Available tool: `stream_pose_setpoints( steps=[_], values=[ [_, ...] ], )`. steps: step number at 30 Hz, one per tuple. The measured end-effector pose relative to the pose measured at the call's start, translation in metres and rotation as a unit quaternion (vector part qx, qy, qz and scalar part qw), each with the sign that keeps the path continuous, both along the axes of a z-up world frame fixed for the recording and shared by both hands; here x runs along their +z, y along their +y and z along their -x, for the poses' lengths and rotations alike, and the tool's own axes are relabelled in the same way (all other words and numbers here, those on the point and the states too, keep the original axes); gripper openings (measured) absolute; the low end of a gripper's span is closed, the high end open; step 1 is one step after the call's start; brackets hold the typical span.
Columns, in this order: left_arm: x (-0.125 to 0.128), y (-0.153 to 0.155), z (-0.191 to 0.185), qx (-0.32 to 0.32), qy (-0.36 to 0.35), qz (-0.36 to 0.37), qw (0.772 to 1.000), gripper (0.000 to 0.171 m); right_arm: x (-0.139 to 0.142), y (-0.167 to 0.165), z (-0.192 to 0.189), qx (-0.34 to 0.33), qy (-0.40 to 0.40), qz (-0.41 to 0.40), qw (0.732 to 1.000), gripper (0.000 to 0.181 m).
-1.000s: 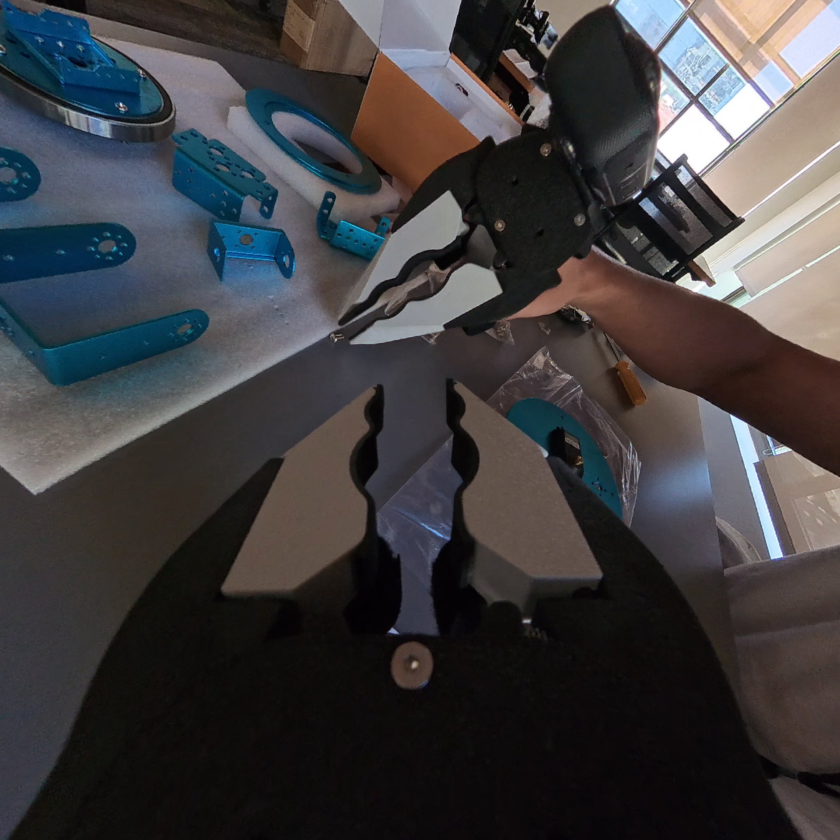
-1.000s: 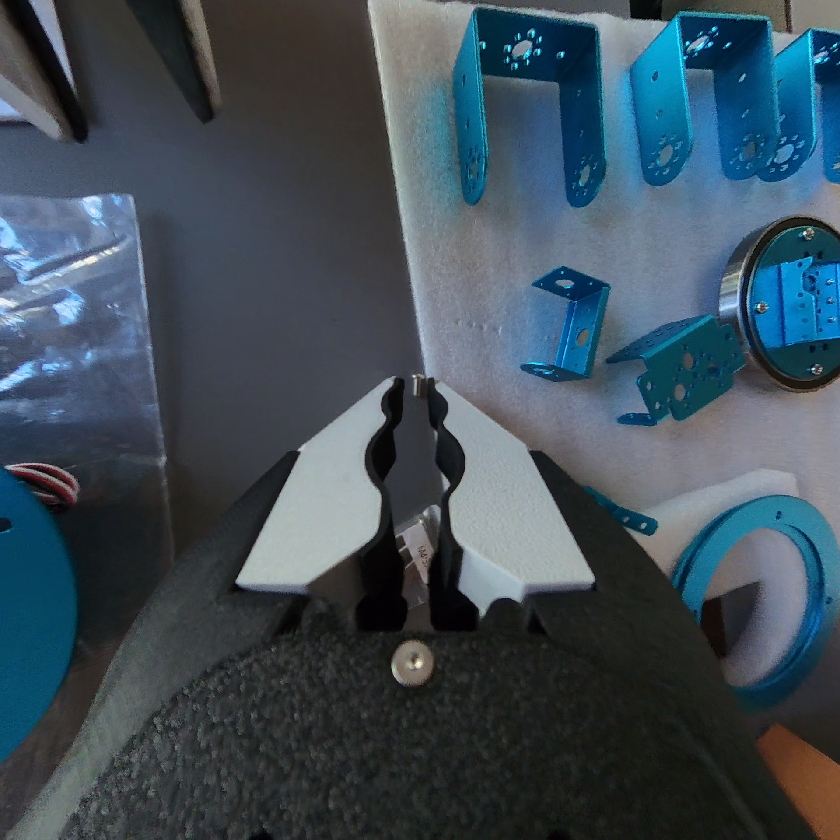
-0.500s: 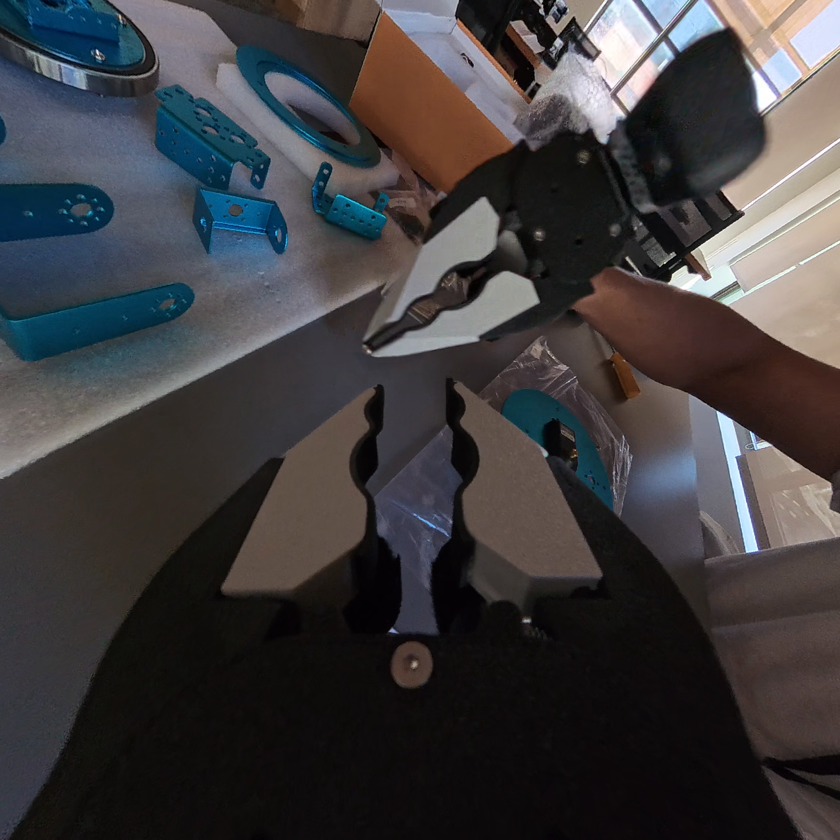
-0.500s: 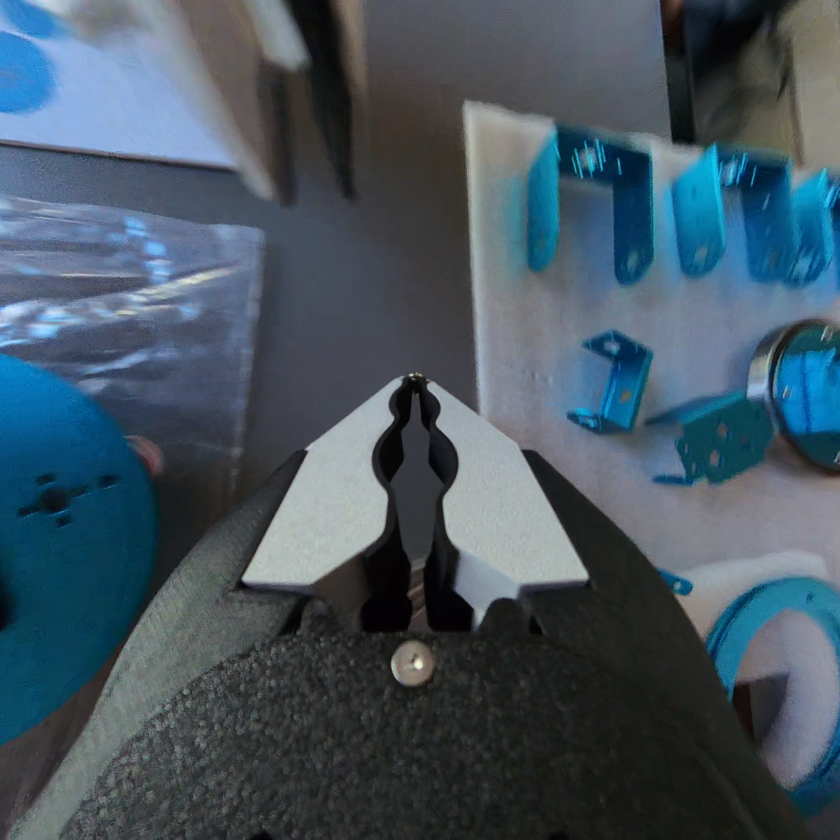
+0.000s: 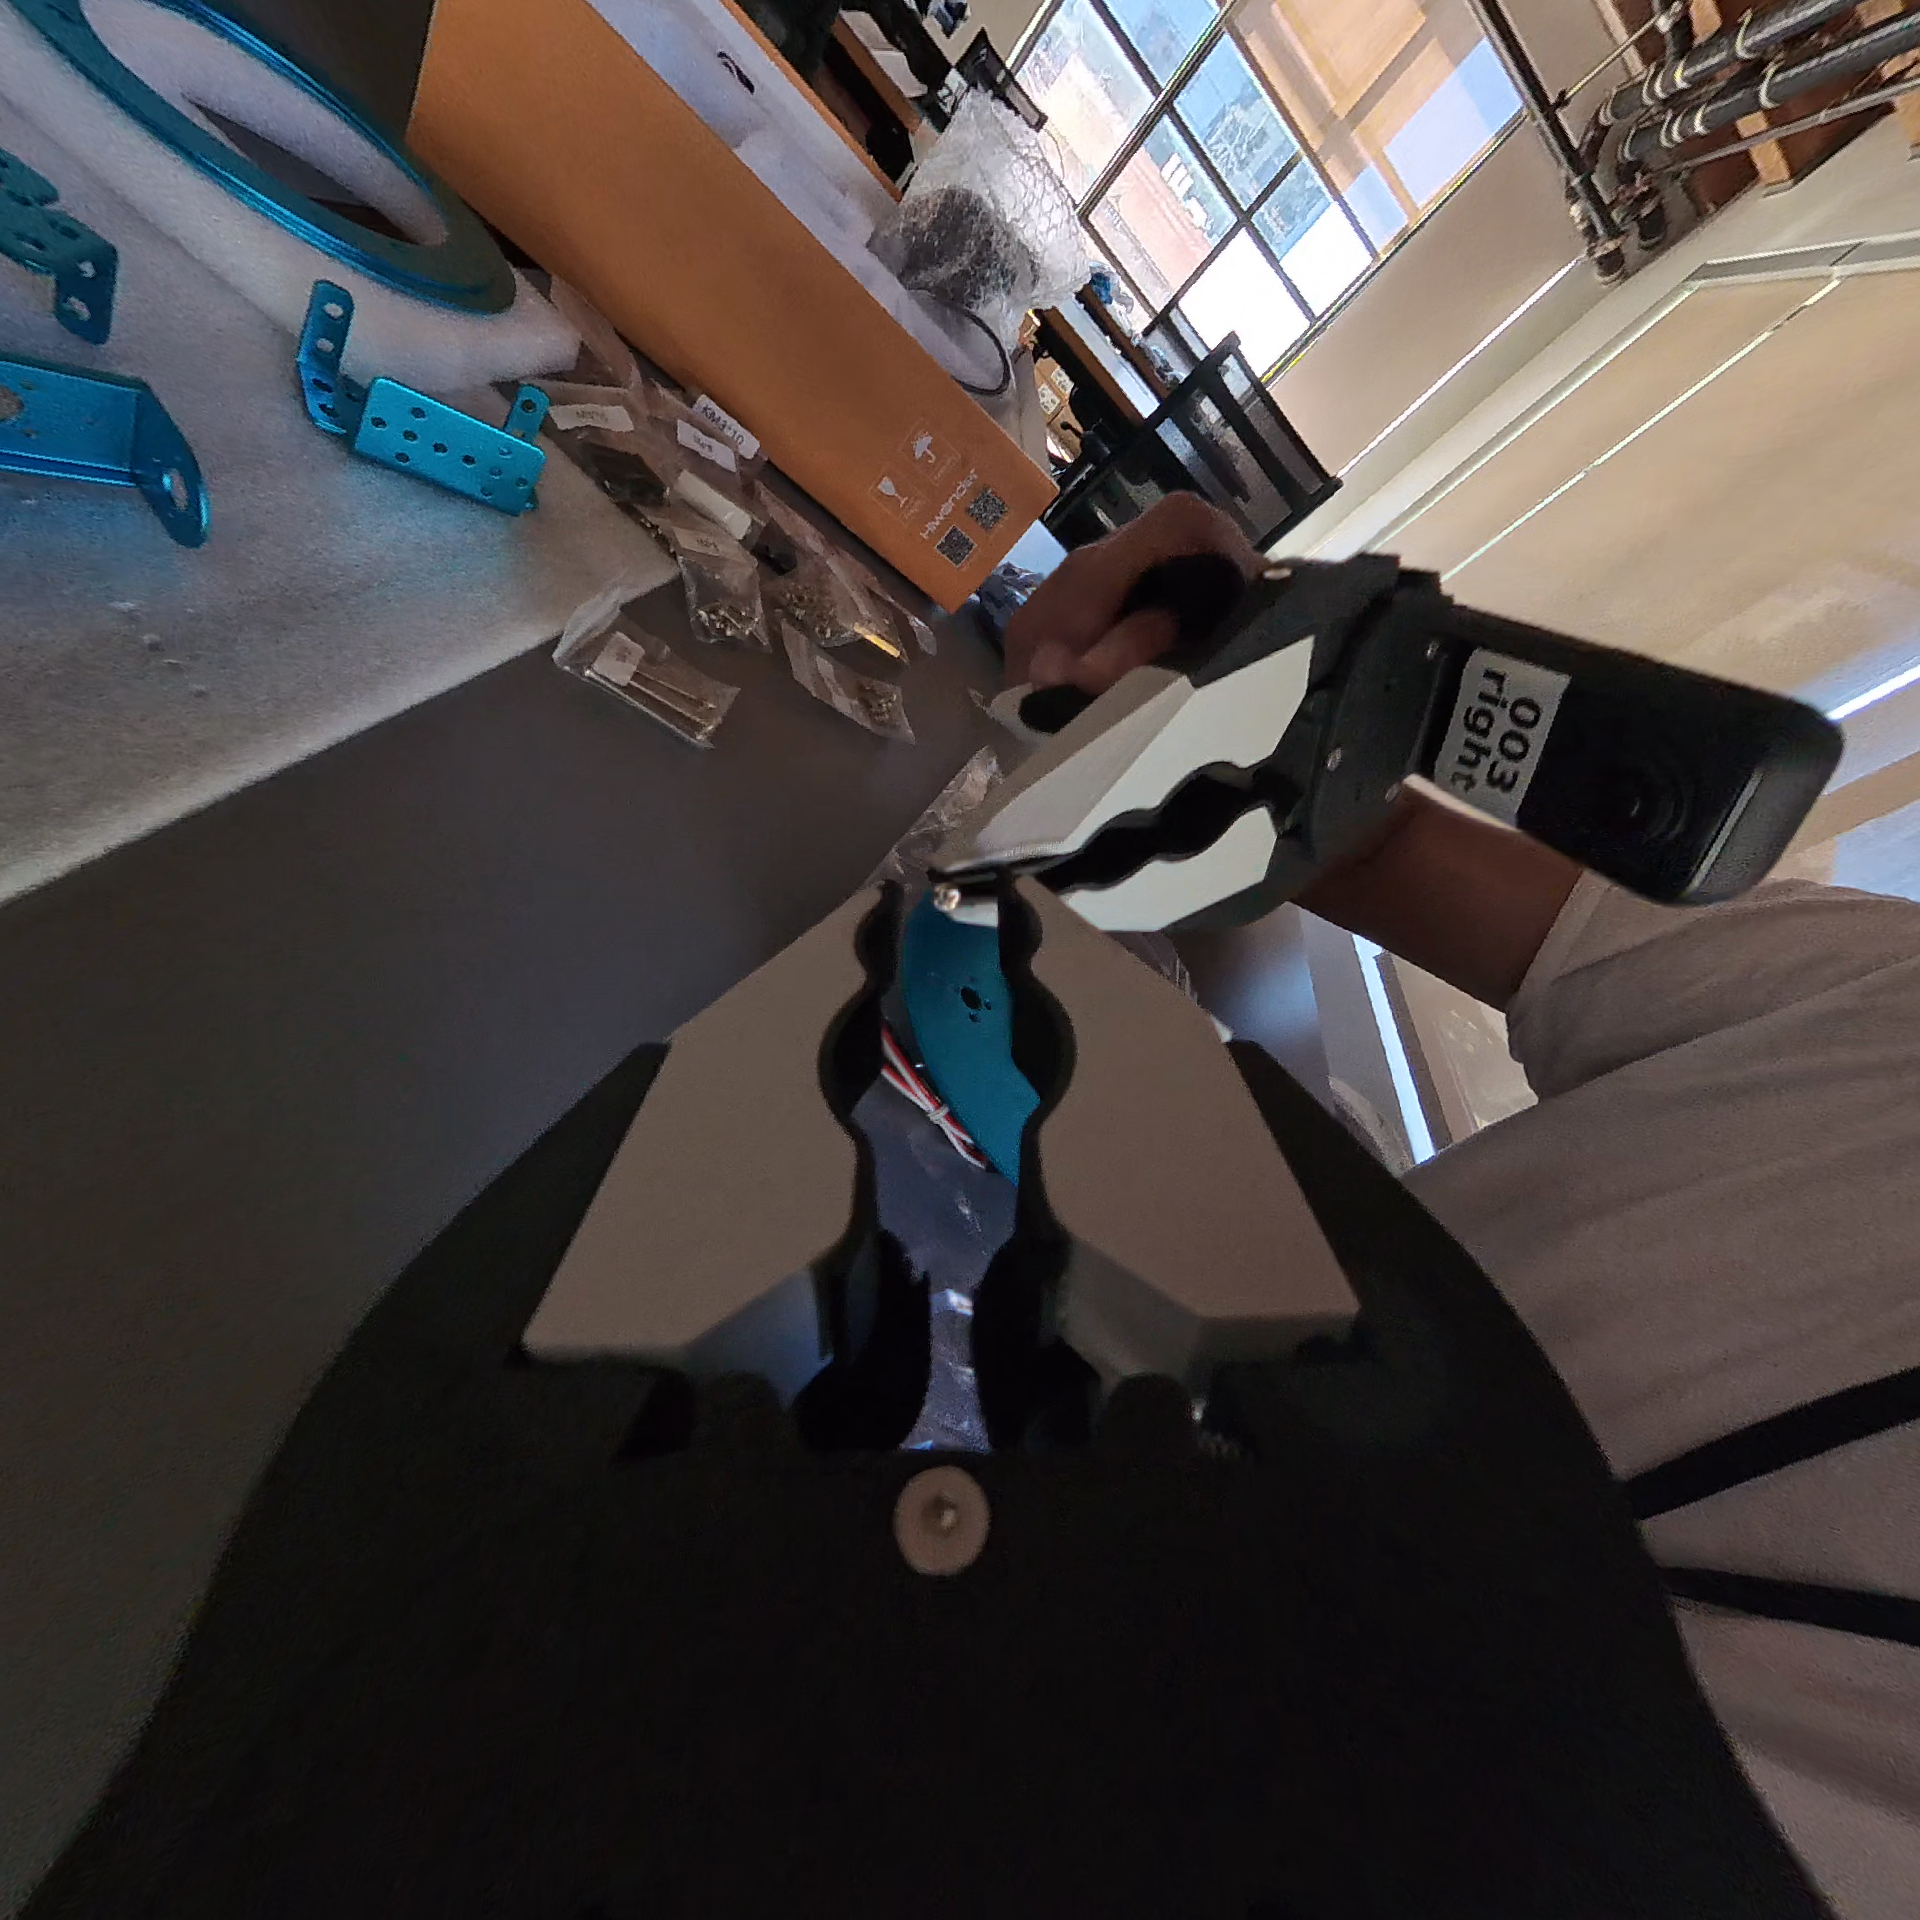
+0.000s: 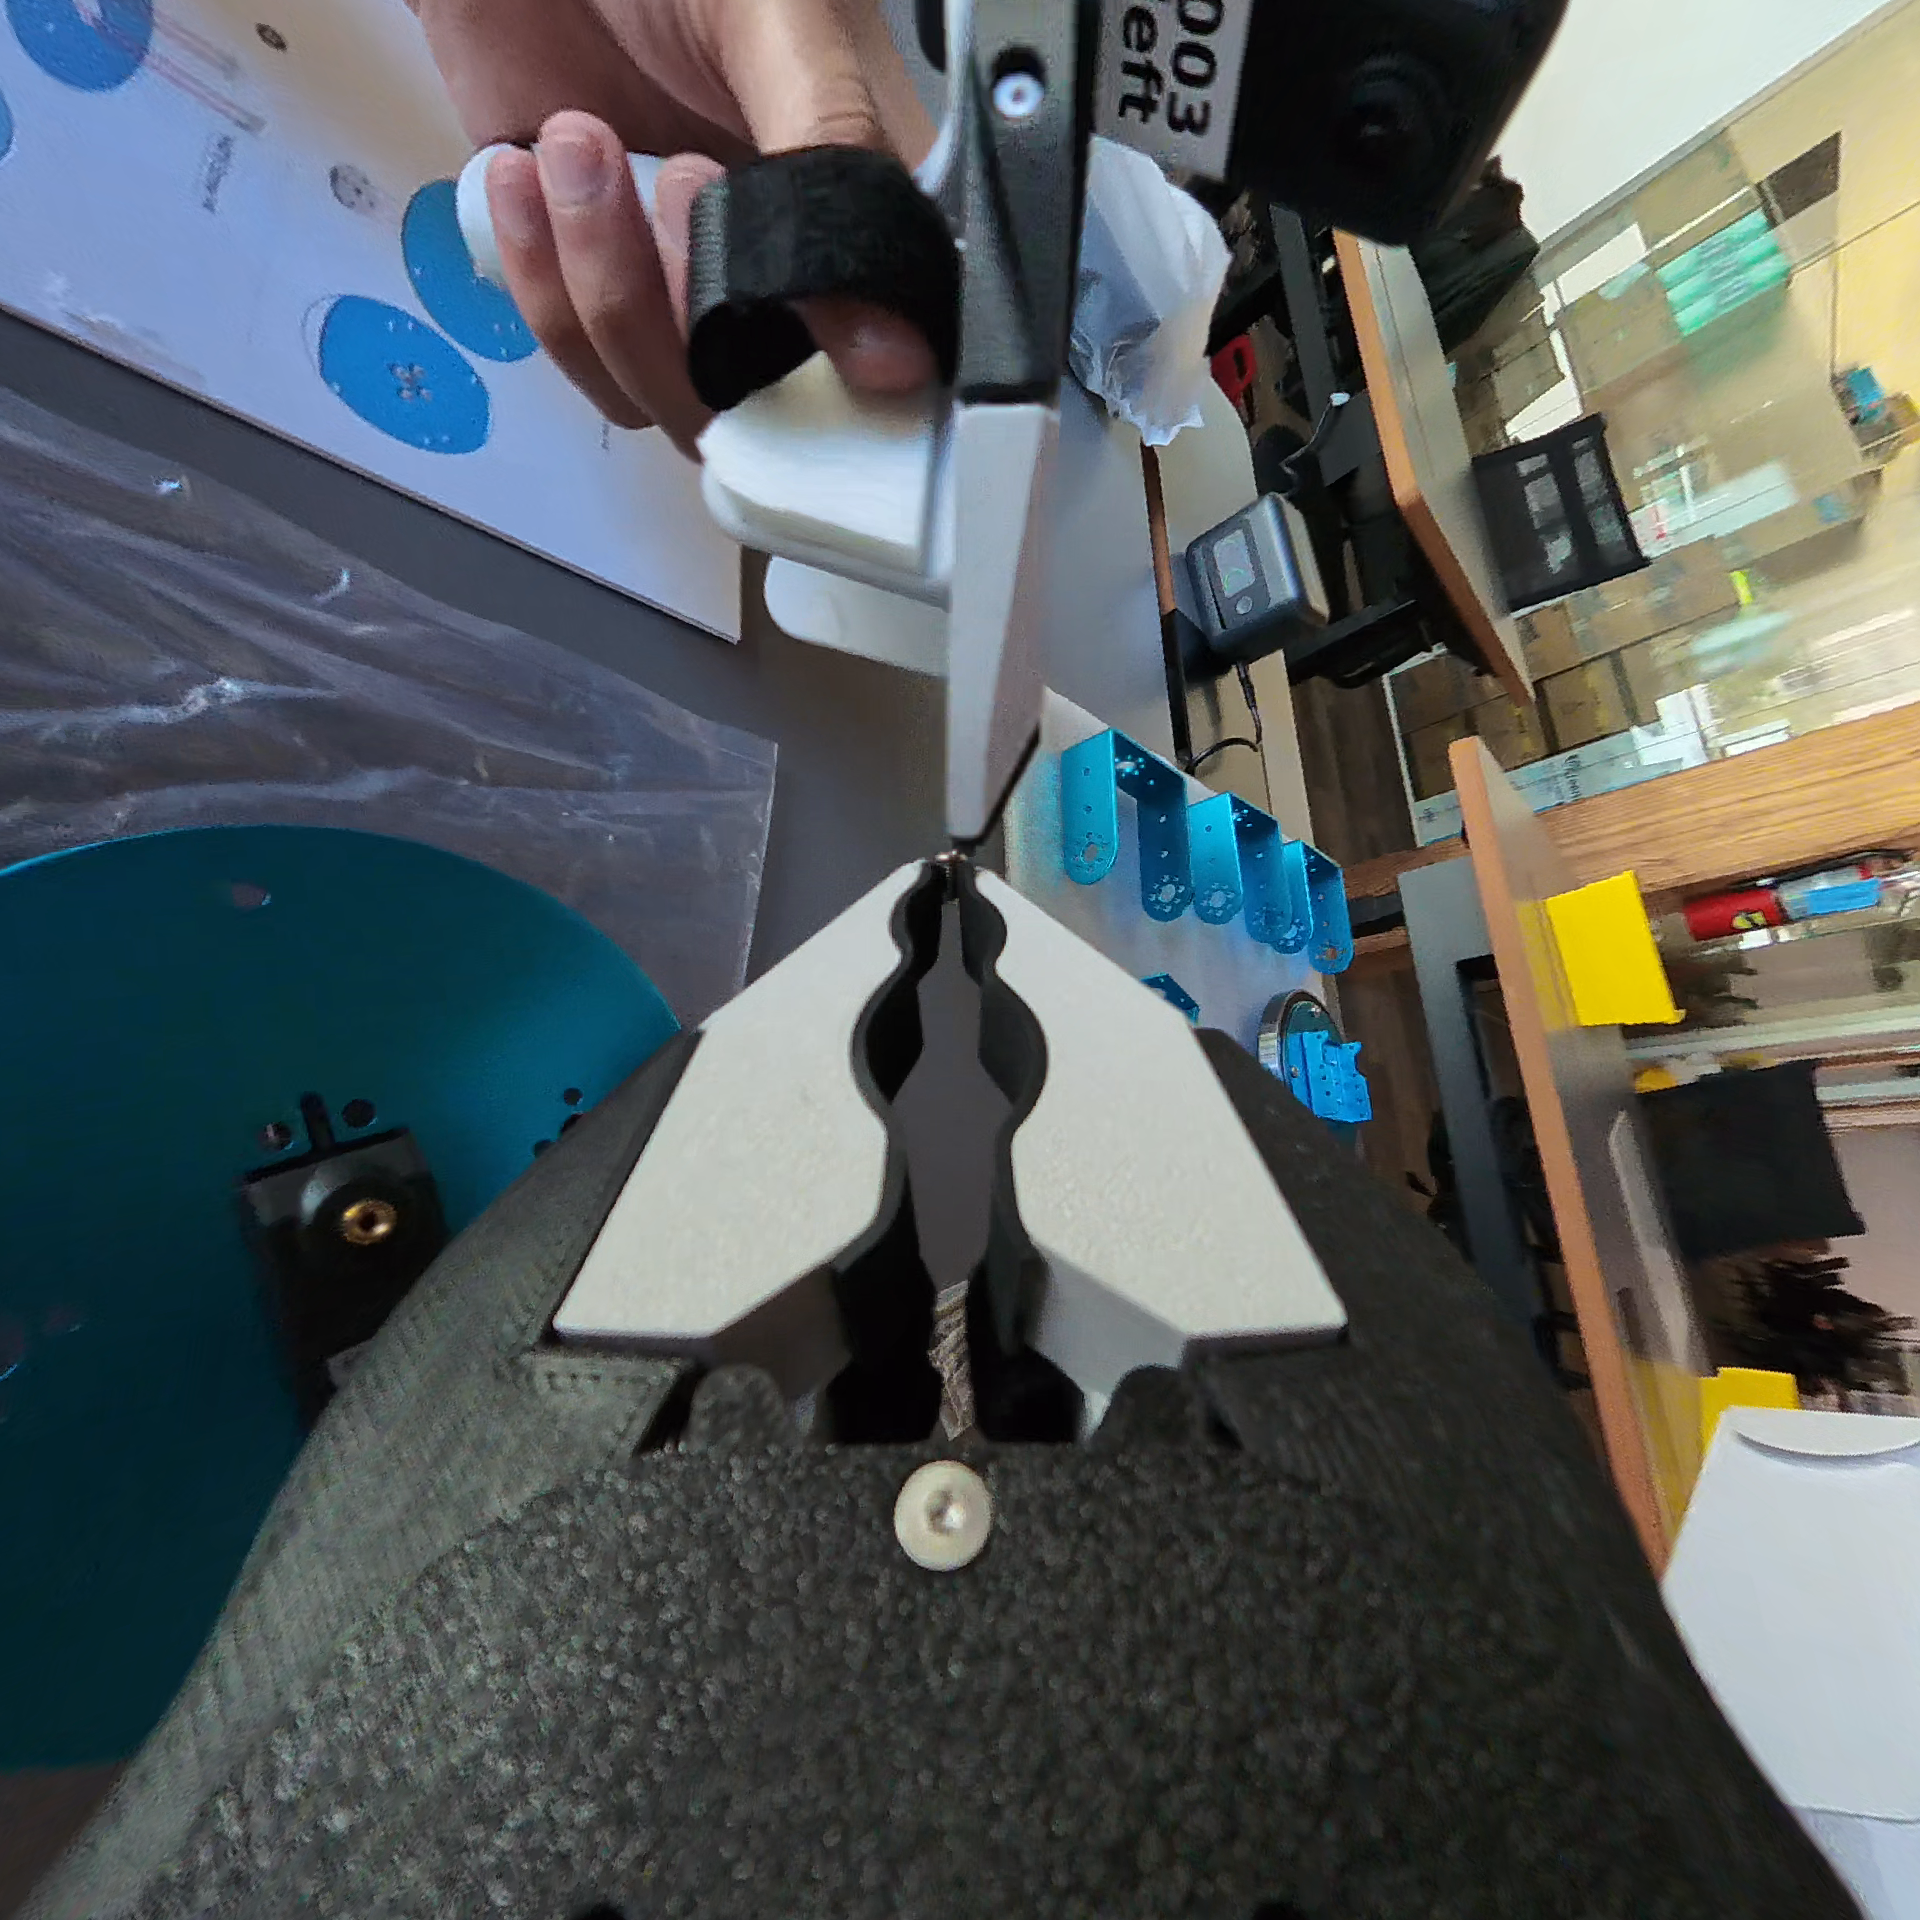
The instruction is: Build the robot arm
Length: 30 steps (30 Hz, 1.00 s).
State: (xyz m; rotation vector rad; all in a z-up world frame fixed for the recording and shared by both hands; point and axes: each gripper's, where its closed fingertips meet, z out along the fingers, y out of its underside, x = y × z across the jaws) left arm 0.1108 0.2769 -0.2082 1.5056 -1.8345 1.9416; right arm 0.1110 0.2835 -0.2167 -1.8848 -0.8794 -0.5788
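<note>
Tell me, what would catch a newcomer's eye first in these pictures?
Two hand-held tools meet tip to tip above the dark table: the right tool pinches a tiny screw, and the left tool stands open just before it. Below lies a big teal disc on clear plastic, and bright blue metal brackets sit on white foam beyond.

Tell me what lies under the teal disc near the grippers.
The teal disc lies on a clear plastic bag over the grey table. A black block sits in its middle. Whatever lies directly beneath the disc is covered.
</note>
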Motion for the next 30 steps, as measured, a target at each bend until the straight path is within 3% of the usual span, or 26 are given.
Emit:
stream_pose_setpoints(
  steps=[4,13,16,25,30],
  values=[
    [0.002,-0.002,0.0,0.001,-0.006,0.001,1.0,0.001,0.002,-0.002,0.002,-0.004,-0.031,-0.021,0.999,0.002],
    [0.004,-0.004,0.004,-0.012,-0.018,-0.015,1.0,0.016,0.011,-0.001,0.003,-0.008,-0.006,-0.036,0.999,0.002],
    [0.005,-0.006,0.005,-0.017,-0.023,-0.011,1.0,0.007,0.01,-0.001,0.003,-0.005,0.011,-0.032,0.999,0.002],
    [0.006,-0.013,0.009,-0.038,-0.028,-0.002,0.999,0.007,0.008,-0.007,0.009,0.022,0.045,-0.017,0.999,0.002],
    [0.01,-0.018,0.013,-0.054,-0.047,-0.003,0.997,0.004,0.011,-0.012,0.014,0.042,0.115,-0.001,0.992,0.002]
  ],
)
